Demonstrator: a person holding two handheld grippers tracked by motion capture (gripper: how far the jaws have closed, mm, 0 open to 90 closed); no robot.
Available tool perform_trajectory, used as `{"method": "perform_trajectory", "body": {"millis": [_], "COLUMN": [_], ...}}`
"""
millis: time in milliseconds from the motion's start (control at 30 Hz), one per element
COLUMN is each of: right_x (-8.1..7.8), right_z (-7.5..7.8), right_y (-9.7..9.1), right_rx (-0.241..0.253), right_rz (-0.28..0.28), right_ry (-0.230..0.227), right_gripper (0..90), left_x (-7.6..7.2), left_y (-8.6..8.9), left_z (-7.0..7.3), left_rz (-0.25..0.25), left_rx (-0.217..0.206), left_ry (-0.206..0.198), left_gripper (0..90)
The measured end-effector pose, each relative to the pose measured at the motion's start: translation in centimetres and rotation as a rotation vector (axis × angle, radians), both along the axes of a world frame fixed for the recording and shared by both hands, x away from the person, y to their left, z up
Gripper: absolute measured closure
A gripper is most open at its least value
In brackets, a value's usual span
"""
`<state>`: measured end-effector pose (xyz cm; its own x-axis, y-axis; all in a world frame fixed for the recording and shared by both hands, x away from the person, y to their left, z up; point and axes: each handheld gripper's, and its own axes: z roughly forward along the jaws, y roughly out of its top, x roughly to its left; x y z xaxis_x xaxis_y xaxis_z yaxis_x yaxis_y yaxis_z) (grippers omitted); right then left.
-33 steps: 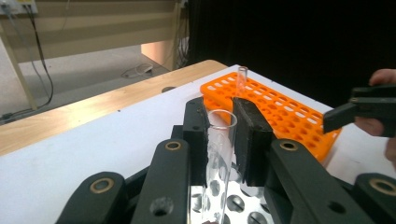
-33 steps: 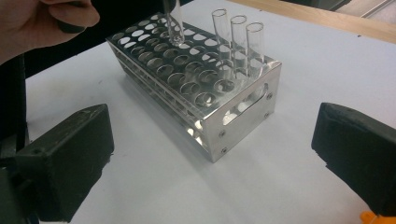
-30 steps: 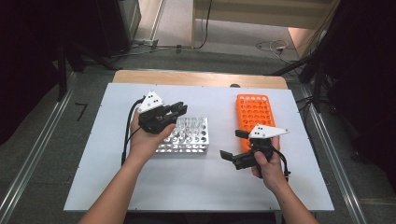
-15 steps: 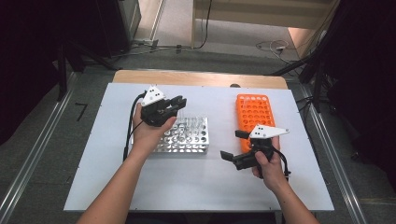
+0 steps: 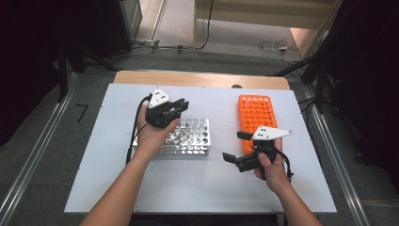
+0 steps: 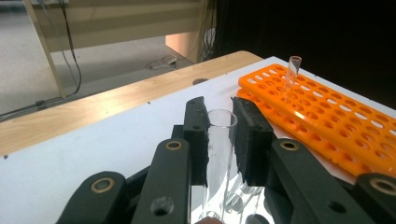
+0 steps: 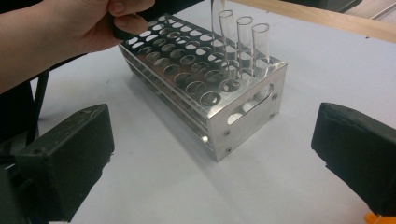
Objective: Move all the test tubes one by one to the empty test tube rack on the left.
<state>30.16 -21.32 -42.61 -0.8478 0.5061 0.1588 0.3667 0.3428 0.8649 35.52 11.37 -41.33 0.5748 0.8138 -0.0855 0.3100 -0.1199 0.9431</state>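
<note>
The left gripper [image 6: 219, 140] pinches a glass tube [image 6: 218, 158] over the metal rack [image 7: 205, 88]; next, lift it straight up; the right gripper [image 7: 210, 154] waits, spread wide.

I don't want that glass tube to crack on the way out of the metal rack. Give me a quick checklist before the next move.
1. Left hand-held gripper shut on the test tube: ok.
2. Tube upright between the pads: ok.
3. Tube bottom clear of the metal rack: cannot tell.
4. Neighbouring tubes seated in the rack: ok.
5. Free holes in the orange rack: ok.
6. Right hand-held gripper open and off to the side: ok.
</note>
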Motion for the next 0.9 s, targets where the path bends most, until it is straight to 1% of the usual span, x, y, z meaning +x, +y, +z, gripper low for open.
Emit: {"method": "perform_trajectory", "body": {"millis": [67, 167, 233, 600, 733, 767, 833, 900], "right_x": [0.0, 0.0, 0.0, 0.0, 0.0, 0.0, 0.1, 0.1], "right_z": [0.0, 0.0, 0.0, 0.0, 0.0, 0.0, 0.0, -0.1], "right_y": [0.0, 0.0, 0.0, 0.0, 0.0, 0.0, 0.0, -0.1], "right_rx": [0.002, 0.002, -0.001, -0.002, -0.003, -0.002, 0.001, 0.000], "right_rz": [-0.002, -0.002, -0.004, -0.006, -0.006, -0.007, -0.008, -0.008], "right_ry": [0.003, 0.002, 0.001, -0.001, -0.002, 0.000, 0.002, 0.005], "right_gripper": [0.0, 0.0, 0.0, 0.0, 0.0, 0.0, 0.0, 0.0], "left_x": [0.0, 0.0, 0.0, -0.2, -0.1, -0.2, -0.2, -0.2], "left_y": [-0.1, -0.2, -0.3, -0.2, -0.3, -0.3, -0.3, -0.4], "left_z": [-0.2, -0.6, -0.8, -1.1, -1.3, -1.4, -1.5, -1.6], "left_rz": [0.002, 0.004, 0.003, 0.002, -0.003, -0.001, -0.003, -0.006], "left_rx": [0.003, 0.020, 0.028, 0.035, 0.047, 0.055, 0.055, 0.063], "left_ry": [0.009, 0.024, 0.026, 0.055, 0.087, 0.088, 0.097, 0.107], "left_gripper": [75.2, 75.2, 75.2, 74.9, 74.0, 74.0, 73.8, 73.4]}}
